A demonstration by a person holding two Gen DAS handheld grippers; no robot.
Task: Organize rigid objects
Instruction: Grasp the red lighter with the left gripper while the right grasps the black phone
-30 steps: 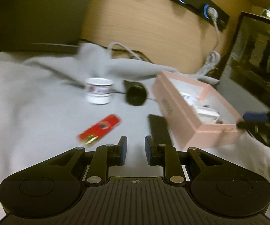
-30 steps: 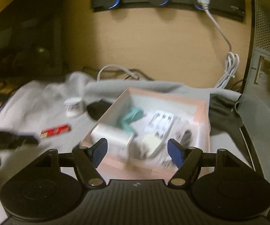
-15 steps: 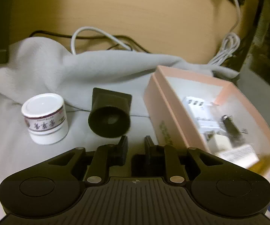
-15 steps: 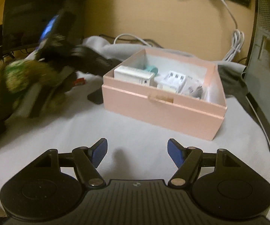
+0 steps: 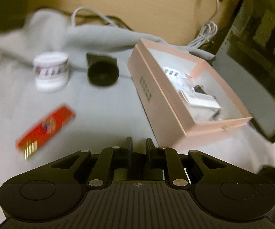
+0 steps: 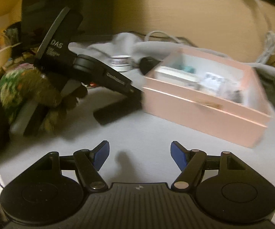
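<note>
I've pulled the left gripper (image 5: 138, 145) back and up from where it sat half a second ago, so the table (image 5: 103, 112) under its grey cloth opens out again and the red board (image 5: 45, 127) is back in sight at lower left. The pink box (image 5: 168, 106) lies to my right, its near corner just beside the left fingers, which are drawn close together with only a thin gap; I see nothing between the tips, though something dark and flat sits further back under them and I can't say whether it is held. The box already holds a white charger and some small packets. Still out on the cloth are the white jar (image 5: 50, 71), the black cap (image 5: 102, 72) just beside it, and the board nearer me. The right gripper (image 6: 139, 155) hangs in front of the box with fingers wide apart and empty. My read: three loose pieces remain to box.
</note>
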